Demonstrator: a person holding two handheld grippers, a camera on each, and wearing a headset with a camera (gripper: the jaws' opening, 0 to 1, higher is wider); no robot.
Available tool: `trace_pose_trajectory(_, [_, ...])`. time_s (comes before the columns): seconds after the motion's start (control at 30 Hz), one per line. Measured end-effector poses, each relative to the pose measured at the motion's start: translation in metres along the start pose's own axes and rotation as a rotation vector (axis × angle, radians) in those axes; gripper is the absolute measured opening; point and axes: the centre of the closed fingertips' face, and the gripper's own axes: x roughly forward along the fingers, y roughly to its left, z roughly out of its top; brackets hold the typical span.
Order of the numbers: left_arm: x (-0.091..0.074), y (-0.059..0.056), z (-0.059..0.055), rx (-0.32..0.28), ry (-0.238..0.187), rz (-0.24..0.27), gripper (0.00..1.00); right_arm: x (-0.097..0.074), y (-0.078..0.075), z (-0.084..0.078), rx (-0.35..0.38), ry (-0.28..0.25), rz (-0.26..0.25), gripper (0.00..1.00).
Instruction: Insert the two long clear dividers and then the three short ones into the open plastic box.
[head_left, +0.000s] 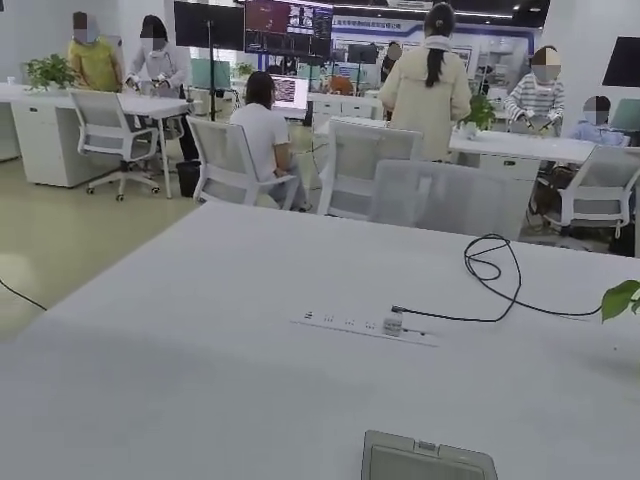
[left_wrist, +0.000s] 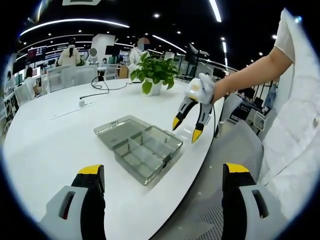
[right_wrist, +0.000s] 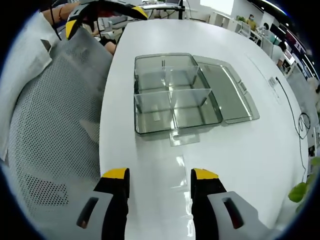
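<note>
The rectangular clear plastic box (left_wrist: 150, 150) sat near the edge of the white round-ended table (left_wrist: 50, 140). Its hinged lid (left_wrist: 116, 129) lay flat and open on the side away from the edge. Upright clear dividers (right_wrist: 172, 91) stood inside the box and split it into compartments.

In the left gripper view, the left gripper (left_wrist: 163, 169) was low and level in front of the box. Its yellow-tipped fingers (left_wrist: 91, 170) were spread wide with nothing between them.

A bare forearm (left_wrist: 250, 72) reached in from the right, carrying the right gripper (left_wrist: 186, 130) above the box's near corner. This gripper tilted down towards the box, and its fingers were parted and empty.

The right gripper view looked down onto the box (right_wrist: 170, 100) from the table edge, and the gap between the fingers (right_wrist: 116, 175) framed only bare tabletop. The left gripper (right_wrist: 102, 12) showed at the top of that view, over a grey mesh chair back (right_wrist: 50, 130).

A leafy green plant in a white pot (left_wrist: 155, 75) stood farther along the table.
</note>
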Motion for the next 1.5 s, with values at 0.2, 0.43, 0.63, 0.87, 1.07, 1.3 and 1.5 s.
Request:
trace_pose_trajectory(0.2, [0.002, -0.001, -0.004, -0.001, 0.013, -0.014, 1.0, 0.01, -0.003, -0.008, -0.042, 0.044, 0.03, 0.5])
trace_pose_trajectory(0.43, [0.003, 0.003, -0.007, 0.001, 0.016, -0.02, 1.0, 0.017, -0.003, -0.016, -0.085, 0.09, 0.04, 0.5])
trace_pose_trajectory(0.63, [0.004, 0.004, -0.008, -0.003, 0.016, -0.023, 1.0, 0.018, -0.006, -0.017, -0.12, 0.104, 0.037, 0.47])
trace_pose_trajectory(0.87, [0.006, 0.004, -0.007, -0.007, 0.011, -0.028, 1.0, 0.019, -0.008, -0.017, -0.136, 0.114, 0.026, 0.44])
trace_pose_trajectory(1.07, [0.007, 0.005, -0.008, -0.011, 0.008, -0.032, 1.0, 0.019, -0.009, -0.017, -0.132, 0.113, 0.022, 0.39])
trace_pose_trajectory(1.3, [0.007, 0.006, -0.009, -0.014, 0.005, -0.031, 1.0, 0.019, -0.01, -0.016, -0.136, 0.12, 0.022, 0.33])
trace_pose_trajectory(1.5, [0.006, 0.006, -0.01, -0.016, 0.007, -0.033, 1.0, 0.019, -0.01, -0.016, -0.137, 0.125, 0.02, 0.33])
